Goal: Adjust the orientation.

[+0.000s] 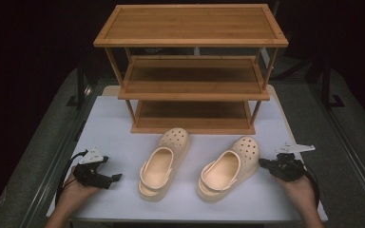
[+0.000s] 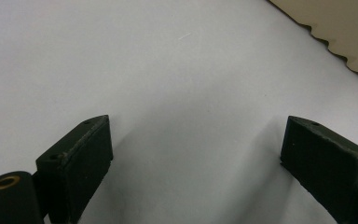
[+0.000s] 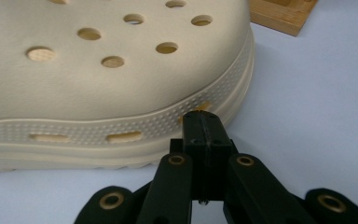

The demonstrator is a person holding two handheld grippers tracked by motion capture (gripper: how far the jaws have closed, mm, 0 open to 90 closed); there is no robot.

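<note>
Two cream clogs stand side by side on the white table [image 1: 114, 121], the left clog [image 1: 164, 164] and the right clog [image 1: 229, 167], toes towards the shelf. My left gripper [image 1: 114, 177] rests on the table left of the left clog. Its jaws stand wide open [image 2: 193, 140] over bare tabletop, and a ridged clog sole edge [image 2: 349, 28] shows at the upper right. My right gripper [image 1: 262, 163] is shut, with nothing between its jaws. Its tips [image 3: 204, 122] are at the dotted side wall of the right clog [image 3: 112, 88] near the toe; I cannot tell whether they touch it.
A three-tier bamboo shelf rack [image 1: 192, 90] stands at the back of the table, just behind the clogs' toes. Its base corner [image 3: 284, 14] is near the right clog. Dark floor and metal rails flank the table on both sides.
</note>
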